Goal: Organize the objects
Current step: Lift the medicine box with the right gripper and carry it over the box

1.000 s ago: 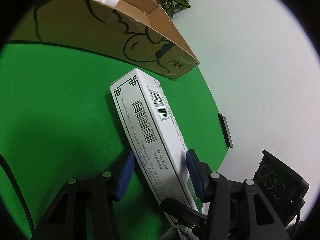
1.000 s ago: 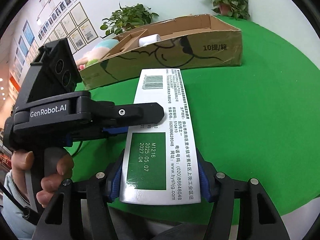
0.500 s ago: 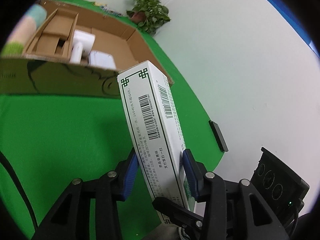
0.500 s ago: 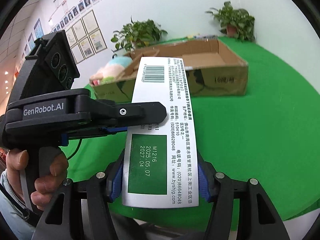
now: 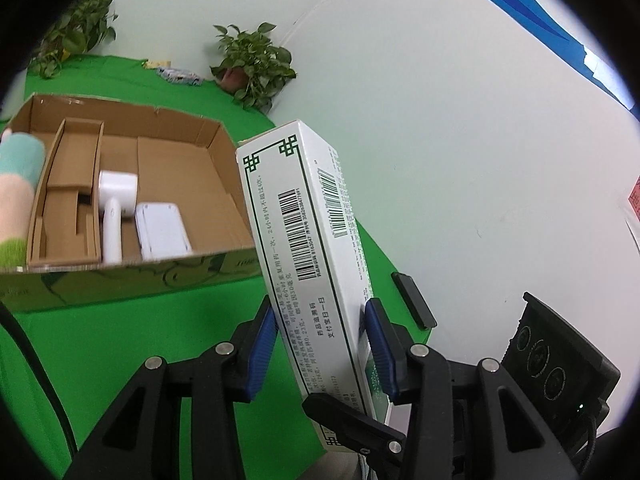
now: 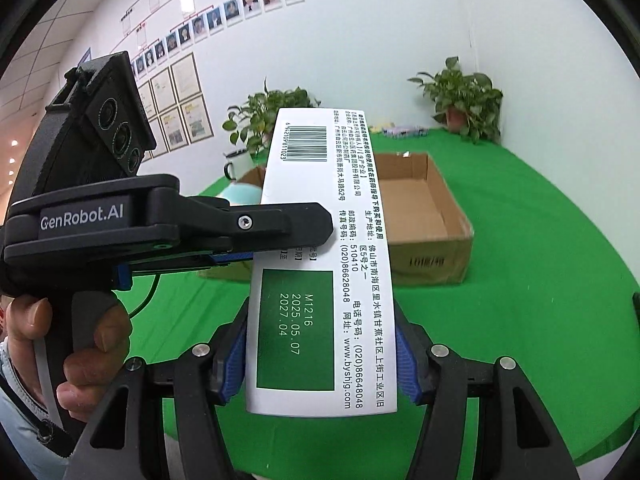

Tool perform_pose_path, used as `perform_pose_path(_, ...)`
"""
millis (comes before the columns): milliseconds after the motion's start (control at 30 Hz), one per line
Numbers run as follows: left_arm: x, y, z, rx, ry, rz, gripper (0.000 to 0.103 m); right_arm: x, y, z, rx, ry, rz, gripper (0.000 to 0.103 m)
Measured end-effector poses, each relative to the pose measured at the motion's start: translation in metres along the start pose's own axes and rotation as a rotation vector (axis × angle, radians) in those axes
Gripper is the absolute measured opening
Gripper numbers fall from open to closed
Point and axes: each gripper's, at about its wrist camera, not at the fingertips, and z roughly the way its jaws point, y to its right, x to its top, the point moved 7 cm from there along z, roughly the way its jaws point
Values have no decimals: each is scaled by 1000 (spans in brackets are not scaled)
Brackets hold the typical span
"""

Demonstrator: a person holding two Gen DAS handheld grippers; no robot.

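Observation:
A long white medicine carton with barcodes and green trim hangs in the air, held at its near end by both grippers. My left gripper is shut on its narrow sides, blue pads pressed to either face. My right gripper is shut across the wide printed face of the carton. A black finger of the left gripper lies over the carton's top in the right wrist view. Beyond stands an open cardboard box, also seen as the cardboard box.
Inside the cardboard box lie a white handheld device, a white flat pack and cardboard dividers; a pastel plush toy sits at its left end. A black slab lies at the green table's edge. Potted plants and a mug stand behind.
Both grippers have risen and lifted the white carton off the green table. The left jaws closed onto it. The inside of the cardboard box has come into view.

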Motion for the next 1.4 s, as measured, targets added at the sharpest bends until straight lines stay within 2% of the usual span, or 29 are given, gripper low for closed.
perform_pose_path(433,52,16,9,37,13,69,43,53,19,-2,28,64,11,58)
perform_pose_path(733,102,0,37,18,11,81,43,109,37,21,1,60,-9,58)
perform_pose_path(1067,146,-38,70,25,-20,20,43,167,57,87,20,-30,-9,58)
perform_pose_path(1200,153,-60,94,33,-63,-19,43,176,71,123,35,-88,28,58)
perform_pose_path(1400,148,-92,126,33,-118,-70,42,169,93,170,37,-178,52,58)
